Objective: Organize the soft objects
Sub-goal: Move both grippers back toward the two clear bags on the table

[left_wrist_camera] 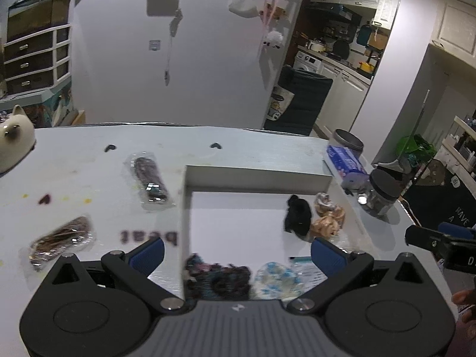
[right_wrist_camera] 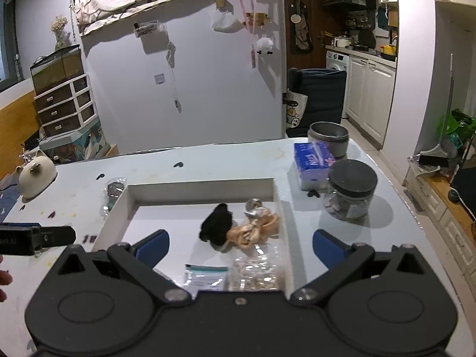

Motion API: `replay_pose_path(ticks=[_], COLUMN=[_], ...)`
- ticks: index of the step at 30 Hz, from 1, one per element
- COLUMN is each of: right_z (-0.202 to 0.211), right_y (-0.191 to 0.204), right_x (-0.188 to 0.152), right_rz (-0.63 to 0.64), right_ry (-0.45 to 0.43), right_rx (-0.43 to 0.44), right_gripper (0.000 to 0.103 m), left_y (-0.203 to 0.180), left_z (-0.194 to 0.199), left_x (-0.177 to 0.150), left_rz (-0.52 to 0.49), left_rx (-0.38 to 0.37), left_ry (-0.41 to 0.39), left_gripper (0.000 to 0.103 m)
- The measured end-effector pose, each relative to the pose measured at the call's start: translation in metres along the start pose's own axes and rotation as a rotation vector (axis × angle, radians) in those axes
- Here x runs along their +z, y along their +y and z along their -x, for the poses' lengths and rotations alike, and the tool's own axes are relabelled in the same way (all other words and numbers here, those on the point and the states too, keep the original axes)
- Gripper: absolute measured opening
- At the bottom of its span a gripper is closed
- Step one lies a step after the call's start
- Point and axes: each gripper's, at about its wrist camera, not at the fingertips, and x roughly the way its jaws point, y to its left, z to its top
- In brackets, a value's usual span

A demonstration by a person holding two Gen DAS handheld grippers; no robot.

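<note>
A shallow white box (left_wrist_camera: pixel 255 175) (right_wrist_camera: pixel 202 189) sits on the table. Inside lie a black scrunchie (left_wrist_camera: pixel 297 218) (right_wrist_camera: pixel 217 226), a peach satin scrunchie (left_wrist_camera: pixel 327 223) (right_wrist_camera: pixel 253 232), a dark patterned scrunchie (left_wrist_camera: pixel 220 279), a pale blue-white one (left_wrist_camera: pixel 276 279) and clear packets (right_wrist_camera: pixel 258 270). Two bagged dark hair items (left_wrist_camera: pixel 150 183) (left_wrist_camera: pixel 61 242) lie on the table left of the box. My left gripper (left_wrist_camera: pixel 238 255) is open and empty over the box's near left corner. My right gripper (right_wrist_camera: pixel 241 247) is open and empty over the box's near edge.
A blue tissue pack (right_wrist_camera: pixel 312 160), a metal tin (right_wrist_camera: pixel 328 136) and a black-lidded glass jar (right_wrist_camera: pixel 351 193) stand right of the box. A cream cat figurine (right_wrist_camera: pixel 35 175) sits at the table's far left. A wall is behind the table.
</note>
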Motion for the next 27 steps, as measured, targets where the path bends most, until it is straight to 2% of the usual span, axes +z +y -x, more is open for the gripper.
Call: replay_pose_path(ticks=[16,23,27], right_z=[-0.024,-0.044,-0.056], right_y=[0.107,0.157,0.182], right_x=[0.008,0.018,0.026], right_rz=[0.027,0.051,0.061], right_ry=[0.008,0.016,0.012], right_rx=[0.036,0.057,0.075], right_gripper=[0.103,0.103,0.103], left_y=[0.114,0.165,0.194], left_z=[0.028,0.029,0.025], left_x=[0.016,0.022,0.024], left_rz=[-0.001,-0.023,-0.029], left_rx=[0.07,0.061,0.02], left_ry=[-0.06,-0.062,-0.064], left_gripper=[0.103,0.103,0.103])
